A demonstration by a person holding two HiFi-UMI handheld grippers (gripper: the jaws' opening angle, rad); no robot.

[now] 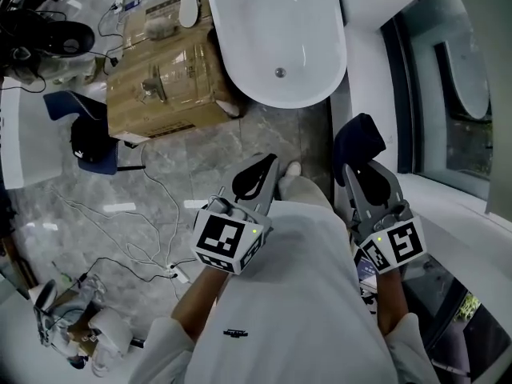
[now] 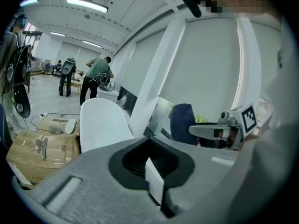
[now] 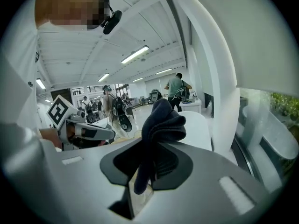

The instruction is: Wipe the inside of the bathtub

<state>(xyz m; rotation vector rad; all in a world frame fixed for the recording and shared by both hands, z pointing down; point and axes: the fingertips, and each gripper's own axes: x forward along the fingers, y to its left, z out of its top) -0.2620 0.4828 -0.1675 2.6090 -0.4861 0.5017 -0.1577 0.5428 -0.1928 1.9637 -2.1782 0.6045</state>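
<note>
Big open lab or test hall, not a home: freestanding bathtub [image 1: 276,30] on grey tiled floor [image 1: 200,158] beside a cardboard box [image 1: 160,78], loose cables [image 1: 136,230] on the floor, ceiling strip lights [image 2: 86,3], people [image 2: 96,78] standing far back.

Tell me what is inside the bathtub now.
Only the drain shows in the bathtub, otherwise bare; its far end is cut off by the frame. The dark cloth is outside it, clamped in the right gripper.

Cardboard box [image 1: 160,78] sits just left of bathtub [image 1: 280,38]. Cables [image 1: 136,238] on floor, left and nearer. Left gripper [image 1: 258,174] and right gripper [image 1: 364,178] before bathtub, apart from it; cloth [image 1: 360,138] in right gripper's jaws.
</note>
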